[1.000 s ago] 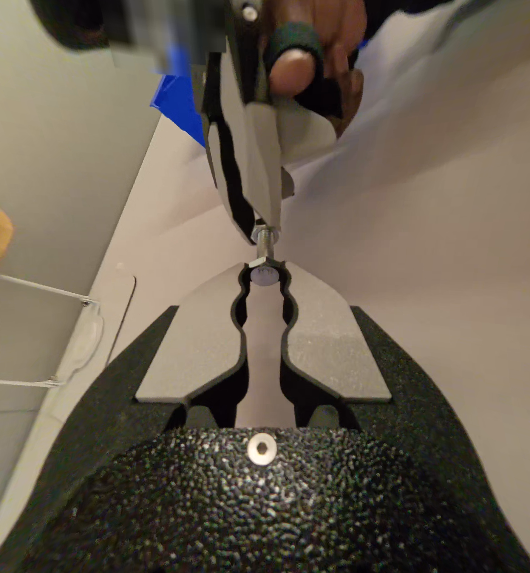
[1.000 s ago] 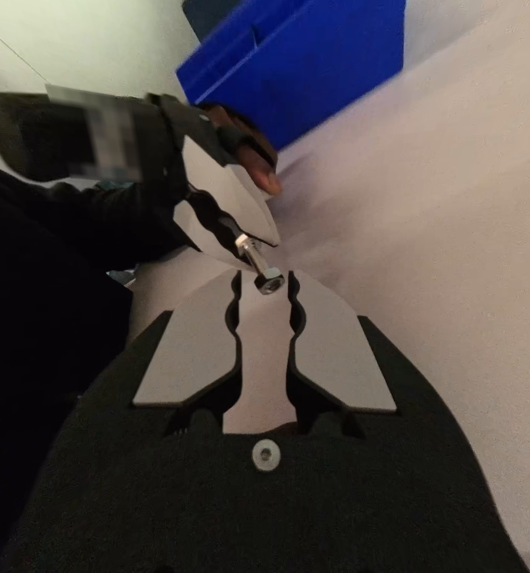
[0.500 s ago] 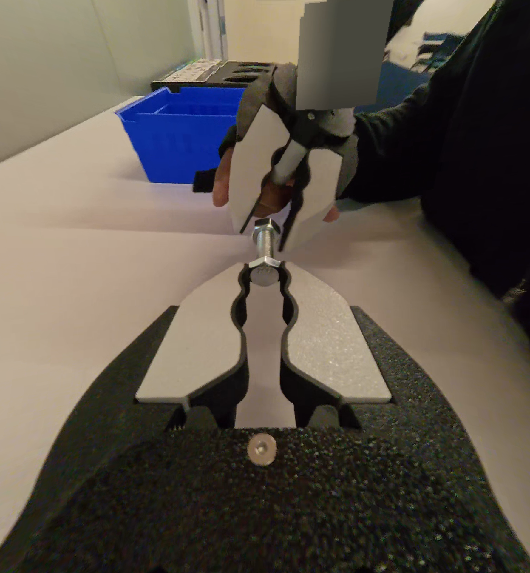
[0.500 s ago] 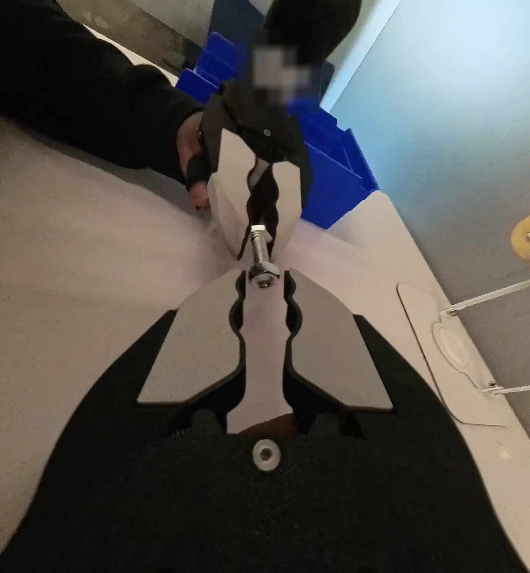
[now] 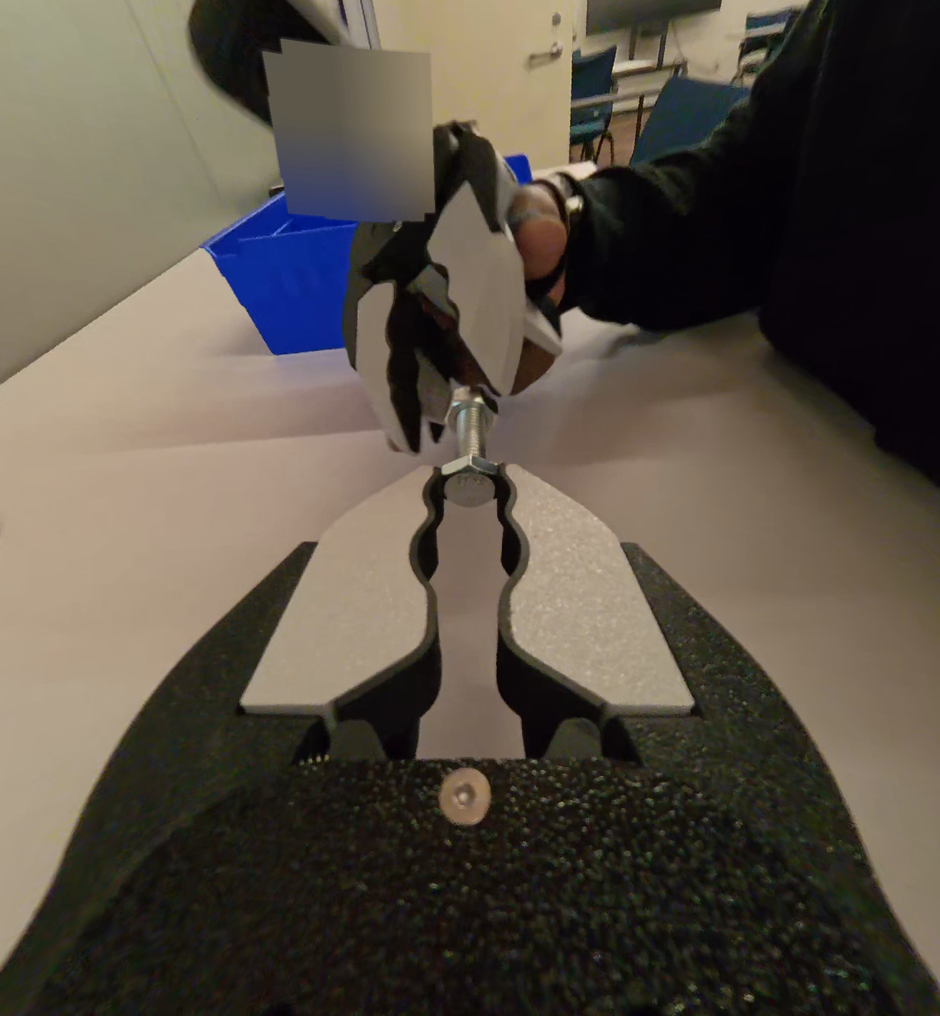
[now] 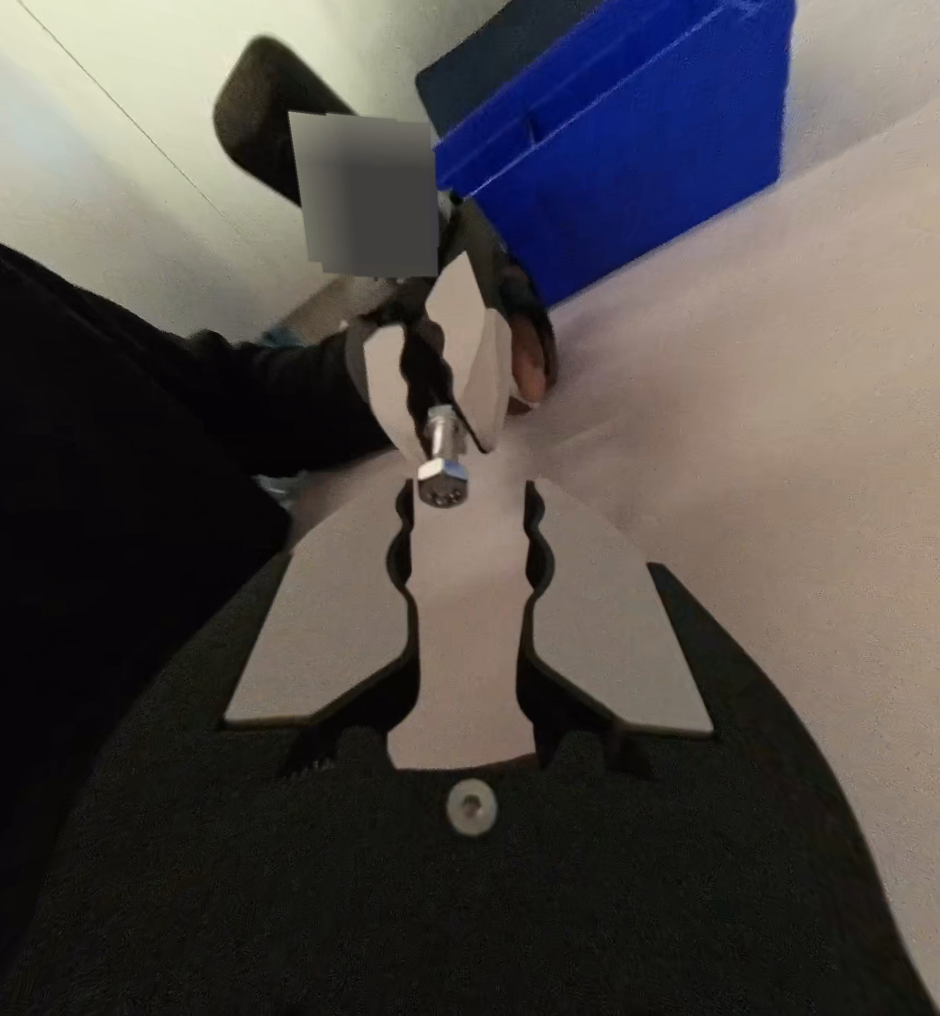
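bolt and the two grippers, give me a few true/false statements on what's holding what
1. The left gripper is clamped on the hex head of the bolt. True.
2. The right gripper is shut tight on the nut. False: it stands wide open, with the nut near just one fingertip.
3. The nut sits on the threaded end of the bolt, away from the head. True.
4. The bin behind the grippers is red. False: it is blue.
5. The bolt lies flat on the table. False: the left gripper holds it up off the surface.
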A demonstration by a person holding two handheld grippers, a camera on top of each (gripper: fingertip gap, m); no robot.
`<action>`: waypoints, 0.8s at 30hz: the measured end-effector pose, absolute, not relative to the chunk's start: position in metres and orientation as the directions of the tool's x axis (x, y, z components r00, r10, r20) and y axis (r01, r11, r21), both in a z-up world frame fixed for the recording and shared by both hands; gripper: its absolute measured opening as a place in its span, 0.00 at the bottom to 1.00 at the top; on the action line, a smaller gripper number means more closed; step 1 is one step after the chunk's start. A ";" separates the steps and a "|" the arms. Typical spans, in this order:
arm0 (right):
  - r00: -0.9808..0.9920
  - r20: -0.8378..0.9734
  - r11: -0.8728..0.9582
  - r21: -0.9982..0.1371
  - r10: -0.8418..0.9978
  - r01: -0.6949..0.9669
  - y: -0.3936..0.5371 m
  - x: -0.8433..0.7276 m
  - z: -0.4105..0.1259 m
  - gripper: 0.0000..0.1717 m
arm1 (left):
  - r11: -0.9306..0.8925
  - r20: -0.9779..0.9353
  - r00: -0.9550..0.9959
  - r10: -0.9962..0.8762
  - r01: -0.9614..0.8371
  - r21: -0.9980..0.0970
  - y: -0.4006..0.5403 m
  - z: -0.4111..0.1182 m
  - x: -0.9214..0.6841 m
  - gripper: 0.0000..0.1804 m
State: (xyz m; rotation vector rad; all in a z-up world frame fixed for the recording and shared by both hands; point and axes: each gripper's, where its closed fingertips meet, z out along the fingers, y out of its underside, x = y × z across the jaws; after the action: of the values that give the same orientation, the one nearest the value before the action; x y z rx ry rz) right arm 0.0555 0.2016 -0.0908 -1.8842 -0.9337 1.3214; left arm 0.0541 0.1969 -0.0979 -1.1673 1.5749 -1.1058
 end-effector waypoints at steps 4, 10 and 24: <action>0.300 0.025 -0.080 -0.940 0.954 0.332 0.201 0.060 -0.088 0.27 | 0.005 0.034 -0.227 -0.973 -0.172 -0.985 0.195 -0.090 0.052 0.10; 0.277 0.445 0.301 -0.848 0.852 0.436 0.195 0.054 -0.085 0.24 | -0.130 0.169 -0.267 -0.949 -0.158 -0.979 0.192 -0.084 0.051 0.10; 0.150 -0.532 -0.552 -0.819 0.833 0.159 0.181 0.049 -0.085 0.10 | 0.248 -0.202 -0.218 -0.955 -0.211 -0.945 0.187 -0.098 0.057 0.10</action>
State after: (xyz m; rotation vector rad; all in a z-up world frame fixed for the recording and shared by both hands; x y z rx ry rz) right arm 0.0493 0.1813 -0.0853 -1.8289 -0.9467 1.4386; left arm 0.0573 0.1872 -0.0978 -1.1036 1.6298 -1.0492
